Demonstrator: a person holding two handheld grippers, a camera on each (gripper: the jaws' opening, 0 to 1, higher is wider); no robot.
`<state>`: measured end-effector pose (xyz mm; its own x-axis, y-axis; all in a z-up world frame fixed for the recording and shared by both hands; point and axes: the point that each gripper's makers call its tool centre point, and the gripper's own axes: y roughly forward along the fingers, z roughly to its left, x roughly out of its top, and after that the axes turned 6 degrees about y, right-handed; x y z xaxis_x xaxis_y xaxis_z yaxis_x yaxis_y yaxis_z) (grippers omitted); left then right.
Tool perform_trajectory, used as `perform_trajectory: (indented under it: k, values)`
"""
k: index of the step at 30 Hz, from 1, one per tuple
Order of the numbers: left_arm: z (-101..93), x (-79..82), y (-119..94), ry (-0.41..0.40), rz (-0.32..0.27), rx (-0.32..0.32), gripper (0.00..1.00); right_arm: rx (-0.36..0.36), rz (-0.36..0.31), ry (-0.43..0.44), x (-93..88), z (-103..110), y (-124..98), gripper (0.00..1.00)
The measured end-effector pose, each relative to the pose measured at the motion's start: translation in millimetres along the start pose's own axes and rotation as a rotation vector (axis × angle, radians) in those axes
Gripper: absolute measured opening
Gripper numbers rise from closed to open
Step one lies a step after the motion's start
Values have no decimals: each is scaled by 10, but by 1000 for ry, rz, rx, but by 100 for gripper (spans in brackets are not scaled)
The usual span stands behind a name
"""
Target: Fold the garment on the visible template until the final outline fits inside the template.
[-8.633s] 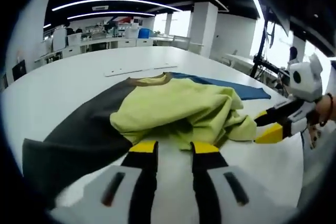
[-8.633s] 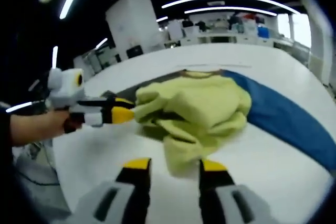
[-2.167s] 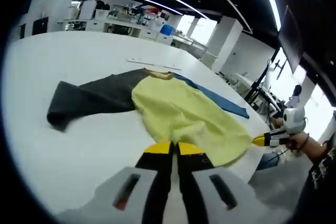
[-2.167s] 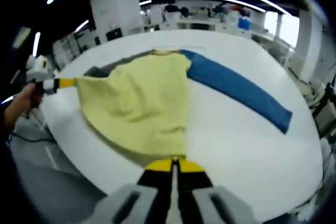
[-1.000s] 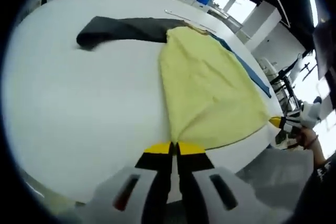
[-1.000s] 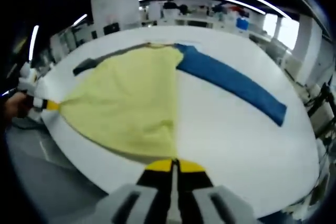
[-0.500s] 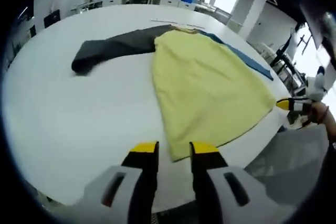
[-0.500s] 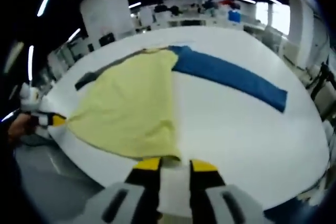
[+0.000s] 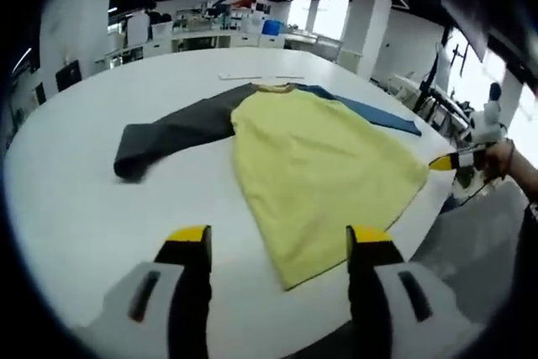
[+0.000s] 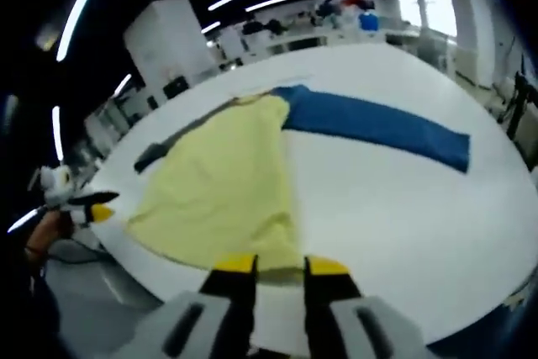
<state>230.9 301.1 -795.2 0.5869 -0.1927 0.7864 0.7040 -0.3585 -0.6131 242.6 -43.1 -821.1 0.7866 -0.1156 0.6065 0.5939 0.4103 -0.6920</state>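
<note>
A long-sleeved garment lies spread flat on the white table (image 9: 76, 208). It has a yellow body (image 9: 319, 157), a dark grey sleeve (image 9: 172, 134) and a blue sleeve (image 9: 361, 108). My left gripper (image 9: 279, 241) stands wide open, and the near hem corner rests on the table between its jaws, untouched. In the right gripper view the yellow body (image 10: 227, 182) and blue sleeve (image 10: 378, 124) lie ahead. My right gripper (image 10: 279, 266) is open, with the other hem corner just at its tips. Each gripper appears in the other's view: the right gripper (image 9: 450, 161) and the left gripper (image 10: 94, 205).
A thin pale strip (image 9: 252, 77) lies on the table beyond the collar. The hem reaches the near table edge (image 10: 160, 283), and grey floor (image 9: 471, 233) drops off beyond it. A hand (image 9: 508, 161) holds the right gripper. Benches and shelves stand far back.
Both grippers went from shut on the hem corners to open and let them go. The left jaws have spread wider since half a second ago. The garment now lies flat.
</note>
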Motion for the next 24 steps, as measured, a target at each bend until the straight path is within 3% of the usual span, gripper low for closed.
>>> perform_trajectory:
  k: [7, 17, 20, 24]
  values:
    - [-20, 86, -26, 21, -35, -23, 69, -52, 31, 6, -16, -52, 95, 11]
    - [28, 72, -47, 23, -30, -23, 66, -85, 62, 13, -84, 11, 105, 0]
    - [29, 87, -60, 23, -38, -23, 66, -80, 66, -53, -42, 29, 100, 0]
    - [68, 82, -69, 8, -45, -26, 65, -75, 67, -215, 57, 186, 54, 0]
